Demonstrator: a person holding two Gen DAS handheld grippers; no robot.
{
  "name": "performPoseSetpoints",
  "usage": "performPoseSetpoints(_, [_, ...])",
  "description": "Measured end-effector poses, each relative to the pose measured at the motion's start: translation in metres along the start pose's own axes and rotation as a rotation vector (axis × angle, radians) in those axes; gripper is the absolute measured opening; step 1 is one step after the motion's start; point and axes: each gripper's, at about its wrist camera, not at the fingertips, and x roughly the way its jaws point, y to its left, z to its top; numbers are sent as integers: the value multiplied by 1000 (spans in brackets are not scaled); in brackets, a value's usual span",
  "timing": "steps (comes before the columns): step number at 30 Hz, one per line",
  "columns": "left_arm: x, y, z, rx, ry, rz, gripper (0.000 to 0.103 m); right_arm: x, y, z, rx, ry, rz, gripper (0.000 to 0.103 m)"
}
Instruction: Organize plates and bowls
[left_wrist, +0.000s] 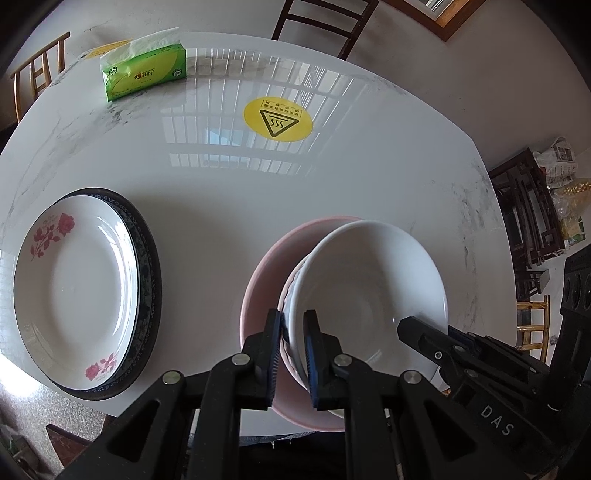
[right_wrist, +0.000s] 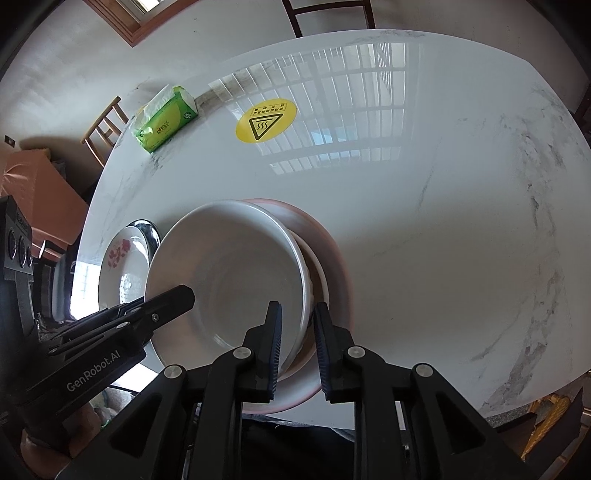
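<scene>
Bowls sit nested near the front edge of the white marbled surface (left_wrist: 332, 166): a white bowl (left_wrist: 369, 291) tilted on a second white one, both inside a wider pink bowl (left_wrist: 258, 291). The left gripper (left_wrist: 291, 328) has its fingers pinched tight on the white bowl's near-left rim. On the opposite rim, the right gripper (right_wrist: 297, 321) has its fingers straddling the edge, one inside and one outside; the outer one stands slightly off the rim, so the grip looks loose. To the left of the bowls lies a rose-patterned plate (left_wrist: 74, 291) stacked on a dark-rimmed plate (left_wrist: 147, 254). Farther back are a green tissue pack (left_wrist: 146, 72) and a round yellow sticker (left_wrist: 277, 120) with a heat warning.
</scene>
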Motion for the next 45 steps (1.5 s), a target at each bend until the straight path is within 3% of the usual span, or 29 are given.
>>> performPoseSetpoints(10, [-5, 0, -2, 14, -26, -4, 13, -1, -3, -1, 14, -3, 19, 24])
performPoseSetpoints(23, [-39, 27, -6, -55, -111, -138, 19, -25, -6, -4, 18, -75, 55, 29])
performPoseSetpoints(30, [-35, 54, -12, -154, -97, -175, 20, -40, -22, -15, 67, -107, 69, 39])
performPoseSetpoints(45, [-22, 71, -19, -237, -78, -222, 25, -30, -39, -25, 122, -102, 49, 39])
